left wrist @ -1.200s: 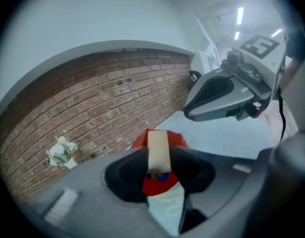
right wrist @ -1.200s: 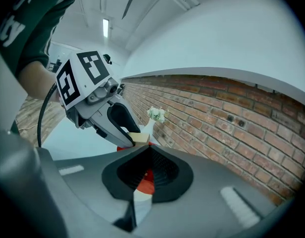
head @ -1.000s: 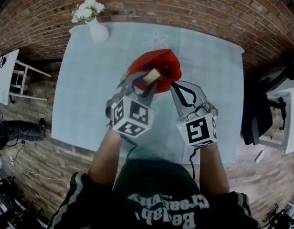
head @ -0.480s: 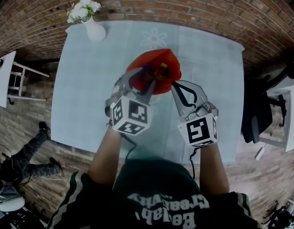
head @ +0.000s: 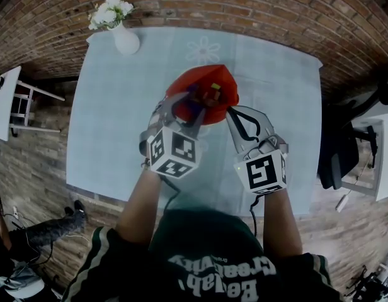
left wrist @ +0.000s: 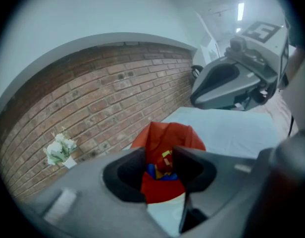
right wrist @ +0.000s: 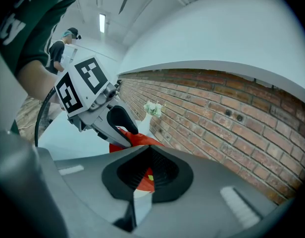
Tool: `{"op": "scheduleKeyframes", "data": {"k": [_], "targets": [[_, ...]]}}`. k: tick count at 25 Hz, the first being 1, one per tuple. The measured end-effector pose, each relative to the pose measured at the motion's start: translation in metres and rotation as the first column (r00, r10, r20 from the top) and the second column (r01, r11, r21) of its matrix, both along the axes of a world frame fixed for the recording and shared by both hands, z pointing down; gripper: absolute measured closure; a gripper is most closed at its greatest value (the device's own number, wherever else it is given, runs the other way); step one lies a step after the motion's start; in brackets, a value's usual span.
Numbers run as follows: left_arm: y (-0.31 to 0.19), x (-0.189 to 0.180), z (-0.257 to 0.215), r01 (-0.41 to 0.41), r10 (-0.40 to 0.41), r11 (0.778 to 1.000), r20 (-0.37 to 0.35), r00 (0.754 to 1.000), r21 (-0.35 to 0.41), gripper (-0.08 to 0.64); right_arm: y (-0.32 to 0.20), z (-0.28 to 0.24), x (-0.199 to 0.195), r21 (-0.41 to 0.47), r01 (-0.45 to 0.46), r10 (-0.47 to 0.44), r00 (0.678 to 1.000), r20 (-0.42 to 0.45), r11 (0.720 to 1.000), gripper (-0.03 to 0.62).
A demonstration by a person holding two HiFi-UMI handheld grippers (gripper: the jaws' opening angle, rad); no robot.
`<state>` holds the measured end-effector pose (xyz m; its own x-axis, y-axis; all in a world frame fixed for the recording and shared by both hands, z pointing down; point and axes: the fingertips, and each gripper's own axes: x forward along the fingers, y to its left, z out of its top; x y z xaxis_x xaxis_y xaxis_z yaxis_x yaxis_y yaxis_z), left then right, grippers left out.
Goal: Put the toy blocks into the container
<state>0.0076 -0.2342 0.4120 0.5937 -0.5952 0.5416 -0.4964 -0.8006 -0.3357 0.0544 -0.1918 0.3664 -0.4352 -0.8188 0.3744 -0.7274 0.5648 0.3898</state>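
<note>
Standing apart, the jaws of the left gripper [left wrist: 160, 157] have just been opening, and nothing is held between them. Through their gap shows the mouth of the soft red fabric container [head: 210, 80], over whose near left edge this gripper hangs. The small blue, yellow and red toy blocks [left wrist: 164, 166] lie heaped inside the container. The right gripper [right wrist: 151, 151], just right of the left one, has its jaw tips drawn together on the container's near right rim, with red fabric showing behind them. The container sits near the middle of the pale blue cloth-covered table [head: 118, 112]. At the table's far left corner stands a white vase of white flowers [head: 123, 38], against the red brick wall [head: 257, 5]. A white side table [head: 6, 99] stands off to the left and a dark chair [head: 345, 150] to the right.
</note>
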Motion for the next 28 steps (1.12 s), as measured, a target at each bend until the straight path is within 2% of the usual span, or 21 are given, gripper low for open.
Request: {"op": "scheduleKeyframes", "data": {"k": [2,7,14,22,28], "targets": [[0.000,-0.002,-0.001,0.017,-0.018,1.000,0.002,1.000,0.012,0.555,0.001,-0.001,0.002,0.000,-0.005,0.005,1.000,0.000,1.000,0.586],[0.005,-0.001,0.000,0.017,-0.017,1.000,0.013,1.000,0.006,0.557,0.005,-0.004,0.003,0.009,-0.007,0.007,1.000,0.002,1.000,0.586],[0.017,0.004,-0.012,0.016,-0.017,0.999,0.021,1.000,0.045,0.557,0.015,-0.018,0.006,0.040,-0.021,0.019,0.999,0.036,0.999,0.586],[0.051,0.007,-0.041,0.006,-0.006,0.997,0.003,1.000,0.081,0.557,0.045,-0.037,0.006,0.085,-0.009,0.005,0.999,0.049,0.996,0.586],[0.086,0.012,-0.083,0.019,-0.012,0.991,-0.048,0.999,0.134,0.557,0.077,-0.057,0.014,0.128,0.000,-0.009,0.998,0.064,0.992,0.587]]}}
